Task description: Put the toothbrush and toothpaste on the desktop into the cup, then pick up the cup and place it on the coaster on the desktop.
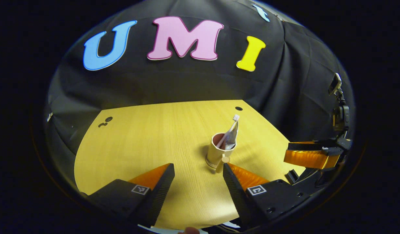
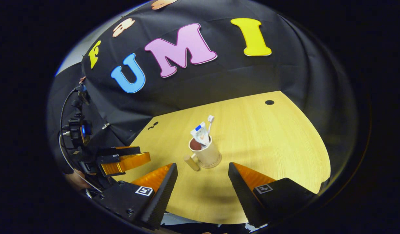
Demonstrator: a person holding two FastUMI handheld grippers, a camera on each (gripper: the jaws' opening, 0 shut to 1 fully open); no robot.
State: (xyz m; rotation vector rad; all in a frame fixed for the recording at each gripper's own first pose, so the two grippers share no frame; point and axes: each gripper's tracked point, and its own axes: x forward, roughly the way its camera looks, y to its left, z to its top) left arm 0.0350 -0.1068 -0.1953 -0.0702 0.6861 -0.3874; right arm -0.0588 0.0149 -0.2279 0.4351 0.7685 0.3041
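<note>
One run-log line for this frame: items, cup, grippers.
toothbrush + toothpaste: in cup | cup: upright on desk, coaster not discernible | left gripper: open, empty | right gripper: open, empty

Left gripper view: you look forward and down from near the desk's front edge, over the desktop (image 1: 174,130) toward the cloth wall, with the cup (image 1: 217,152) close, right of centre. Right gripper view: same heading from your right side, cup (image 2: 206,152) near, centred. Shared: desktop, cup, back wall.
</note>
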